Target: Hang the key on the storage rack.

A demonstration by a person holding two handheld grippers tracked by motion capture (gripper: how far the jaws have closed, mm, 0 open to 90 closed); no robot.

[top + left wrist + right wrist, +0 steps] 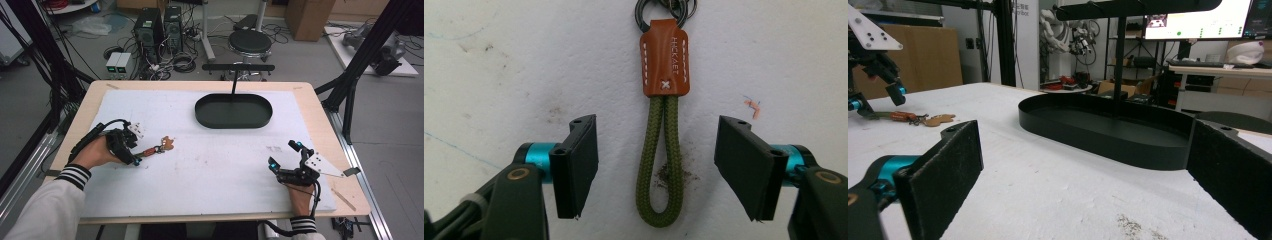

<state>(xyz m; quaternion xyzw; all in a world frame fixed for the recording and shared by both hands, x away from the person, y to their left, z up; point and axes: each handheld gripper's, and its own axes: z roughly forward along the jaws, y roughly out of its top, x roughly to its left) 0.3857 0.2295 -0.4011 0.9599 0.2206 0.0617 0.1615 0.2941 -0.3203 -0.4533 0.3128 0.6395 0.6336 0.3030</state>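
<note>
From above, the white-covered table point(210, 165) carries a keychain point(156, 148) on its left half, lying flat with its green cord loop toward the left hand-held gripper point(136, 156) and its brown leather tab and a flat tan charm point(168, 143) pointing toward the table's middle. The left hand point(95, 152) holds that gripper low over the cord end. A black oval tray point(233, 111) with an upright post and crossbar stands near the far edge, well apart from the keychain. The right hand-held gripper point(286, 156) rests on the right half of the table near the front edge, its jaws spread with nothing between them.

Along the left gripper view, the olive cord loop point(660, 165) lies between the two black jaws, which stand apart on either side of it; neither pad touches the cord, so the gripper is open around it and holds nothing. Above the loop sits the stitched leather tab point(665, 57), and dark metal rings point(665, 11) show at the top edge. The table surface bears small specks and marks.

Along the right gripper view, the jaws point(1083, 170) rise wide apart at the lower left and right, empty. Beyond them stands the tray point(1108, 135), and far at the left the keychain point(904, 116) lies beside the left hand-held gripper point(875, 102).
</note>
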